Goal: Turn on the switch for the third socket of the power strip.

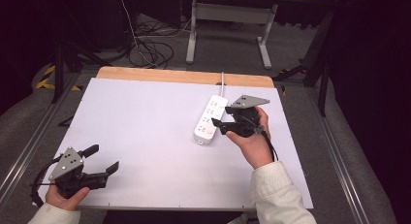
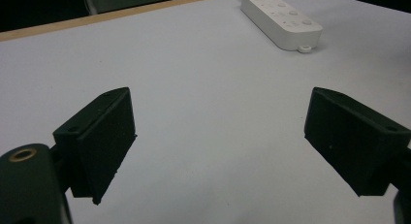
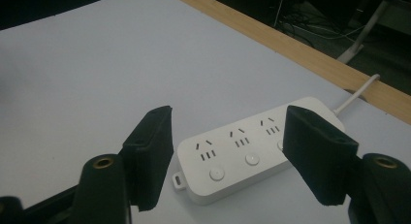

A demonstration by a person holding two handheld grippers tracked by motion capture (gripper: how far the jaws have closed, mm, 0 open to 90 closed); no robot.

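Right gripper view has my right gripper (image 3: 228,156) with its fingers (image 3: 150,151) spread wide and released, hovering over the near end of the power strip (image 3: 242,151) without pressing it. No brand or writing is readable on it. That strip is a white rounded bar with three socket groups, a round button below each, a small loop tab at its end, and a white cable (image 3: 356,93) leaving toward 1 o'clock. It lies flat on the white surface (image 1: 145,127), at about 1 o'clock from the middle in the high view. My left gripper (image 1: 99,158) sits at 7 o'clock, fingers (image 2: 104,136) wide apart, holding nothing.
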